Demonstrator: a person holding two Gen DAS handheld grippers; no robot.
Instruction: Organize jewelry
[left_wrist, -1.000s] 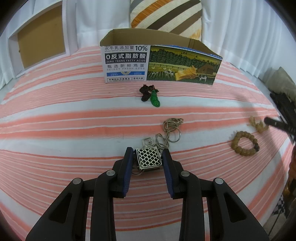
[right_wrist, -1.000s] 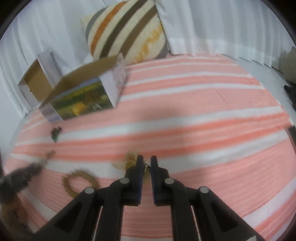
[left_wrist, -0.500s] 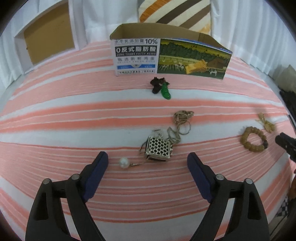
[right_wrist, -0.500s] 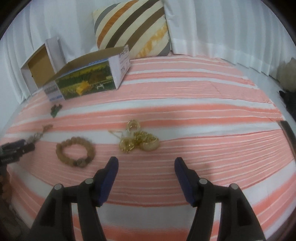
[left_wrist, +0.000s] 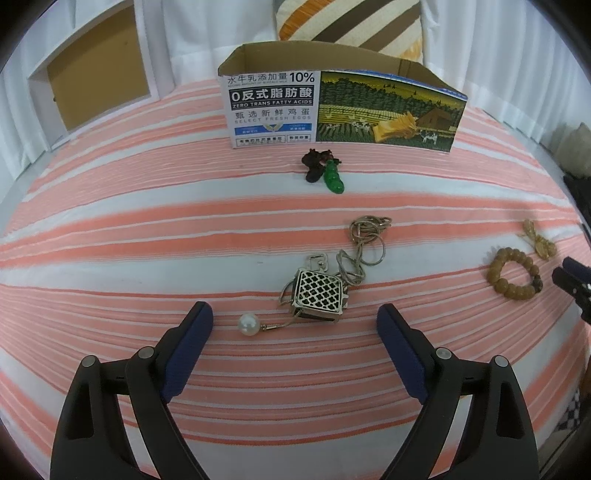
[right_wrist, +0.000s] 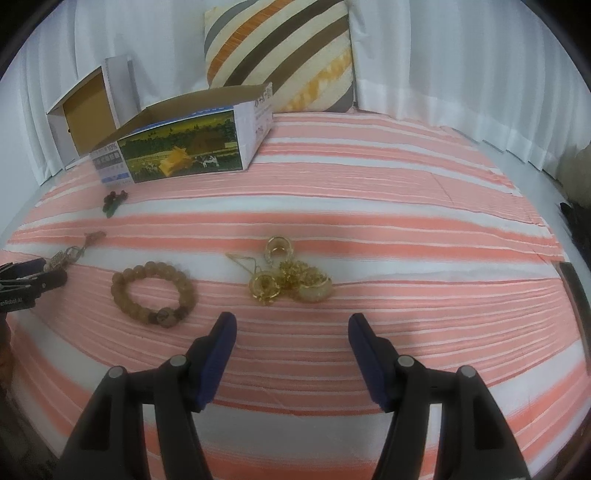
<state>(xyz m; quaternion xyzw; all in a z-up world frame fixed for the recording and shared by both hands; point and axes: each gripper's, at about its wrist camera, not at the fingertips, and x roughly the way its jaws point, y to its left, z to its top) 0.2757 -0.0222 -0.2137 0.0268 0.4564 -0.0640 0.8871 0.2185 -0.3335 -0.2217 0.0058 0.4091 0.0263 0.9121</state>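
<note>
On the striped bedspread (left_wrist: 147, 229), our left gripper (left_wrist: 295, 321) and right gripper (right_wrist: 291, 325) have just spread empty, so next we judge closing on the lattice pendant (left_wrist: 319, 295).

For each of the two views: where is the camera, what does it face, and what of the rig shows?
Left wrist: on the left gripper, open, facing the lattice pendant.
Right wrist: on the right gripper, open, facing the gold jewelry pile; the other gripper shows at the left edge.
Shared: bead bracelet and printed box.

Place: a home bedroom
Evidence: coral-striped bedsheet (right_wrist: 369, 192); striped cushion (right_wrist: 280, 51) at its far edge, against white curtains (right_wrist: 461, 55) behind
</note>
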